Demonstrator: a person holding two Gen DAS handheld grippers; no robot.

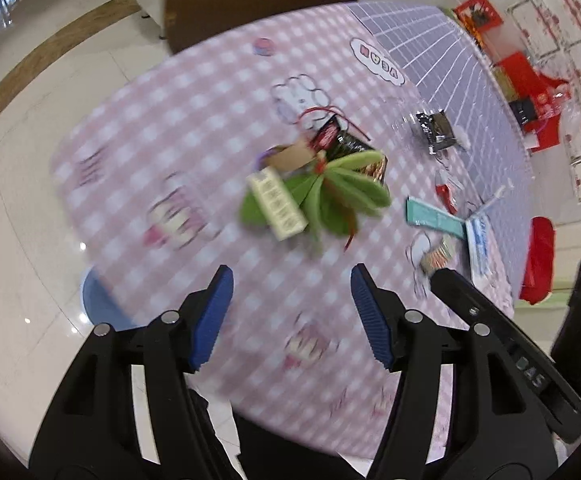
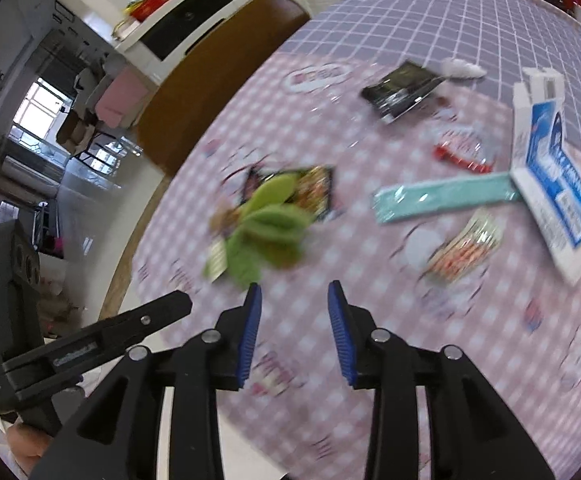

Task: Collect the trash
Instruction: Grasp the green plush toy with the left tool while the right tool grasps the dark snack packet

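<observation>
Pink checked cloth covers the counter [image 1: 162, 128], and the trash lies scattered across it. From the left: my left tool [image 1: 292, 300] hangs with its pads apart and nothing between them, above the green leaf bundle [image 1: 330, 196] and its dark wrapper [image 1: 338, 140]. Next come the teal packet [image 2: 442, 196] and the blue-and-white box [image 2: 554, 184]. My right tool [image 2: 294, 312], narrower but also empty, should drop squarely over one flat piece and pinch an edge, I reckon.

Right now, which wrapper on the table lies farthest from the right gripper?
The black foil wrapper, up near the edge of the purple grid cloth. The teal strip, the red wrapper and the striped candy wrapper all lie closer to the right gripper.
</observation>
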